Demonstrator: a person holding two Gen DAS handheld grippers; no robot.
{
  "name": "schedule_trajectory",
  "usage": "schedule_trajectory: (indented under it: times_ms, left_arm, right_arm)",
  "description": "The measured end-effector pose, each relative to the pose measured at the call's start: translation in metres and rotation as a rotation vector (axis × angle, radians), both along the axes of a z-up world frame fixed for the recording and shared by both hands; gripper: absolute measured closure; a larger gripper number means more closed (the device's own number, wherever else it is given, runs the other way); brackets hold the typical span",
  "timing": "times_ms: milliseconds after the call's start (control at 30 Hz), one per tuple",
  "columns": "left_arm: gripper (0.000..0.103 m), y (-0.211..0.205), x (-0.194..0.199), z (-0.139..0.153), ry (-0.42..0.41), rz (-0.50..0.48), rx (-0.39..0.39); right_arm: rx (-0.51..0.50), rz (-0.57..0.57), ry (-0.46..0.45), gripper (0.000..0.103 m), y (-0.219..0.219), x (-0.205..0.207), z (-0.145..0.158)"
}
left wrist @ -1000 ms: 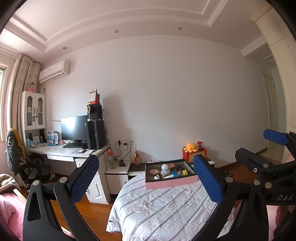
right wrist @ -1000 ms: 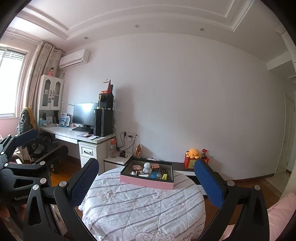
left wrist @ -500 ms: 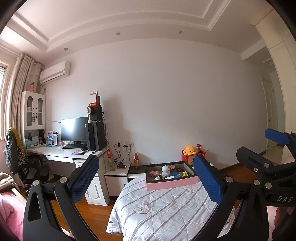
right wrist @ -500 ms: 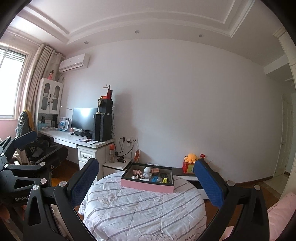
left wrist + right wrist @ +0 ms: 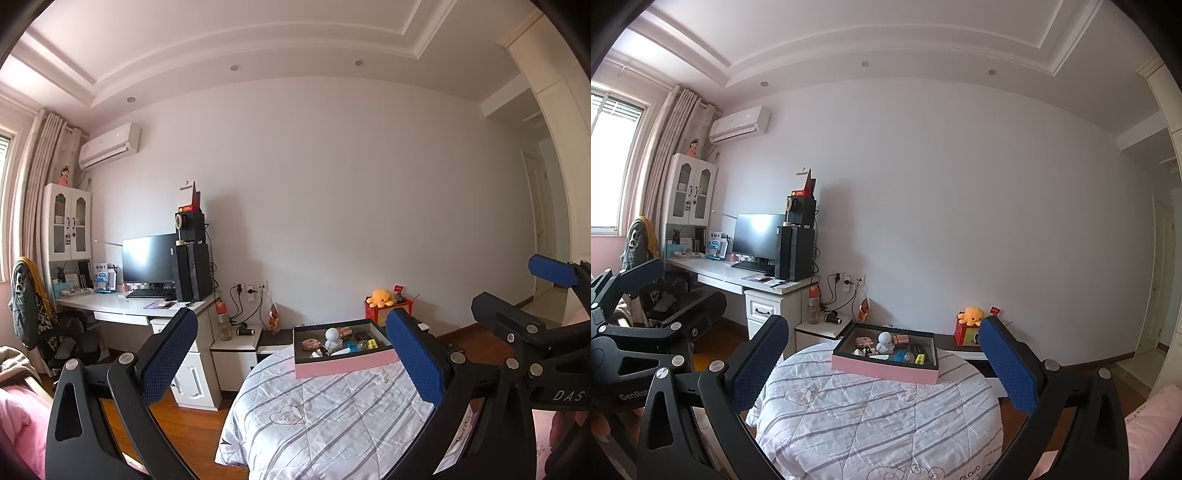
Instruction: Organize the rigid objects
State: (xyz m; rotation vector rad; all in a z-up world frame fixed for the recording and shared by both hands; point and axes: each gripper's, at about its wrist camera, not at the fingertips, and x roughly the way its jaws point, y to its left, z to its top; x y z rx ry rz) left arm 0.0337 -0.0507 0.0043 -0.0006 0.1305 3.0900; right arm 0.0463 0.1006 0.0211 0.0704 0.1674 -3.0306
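Looking at this, your left gripper (image 5: 291, 363) and right gripper (image 5: 884, 363) both have their fingers spread wide, holding nothing, well back from the round table (image 5: 879, 417). The pink tray (image 5: 884, 369) sits at the table's far edge, long side facing you, with the small rigid items (image 5: 890, 347) already lying inside. It's dead ahead of your right gripper and a bit right of the left, so right looks nearer.

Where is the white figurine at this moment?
In both views the white figurine stands inside the pink tray on the quilted round table, near the tray's middle, beside a copper cylinder.
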Motion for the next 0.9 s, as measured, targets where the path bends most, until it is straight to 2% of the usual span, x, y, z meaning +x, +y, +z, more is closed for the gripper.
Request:
schedule_trajectory:
  times_ms: [900]
  left_arm:
    - [0.000,-0.0048,0.0011,-0.0041,0.013,0.011,-0.005]
  right_arm:
    - [-0.009,0.014,0.005,0.000,-0.0026,0.0026,0.0005]
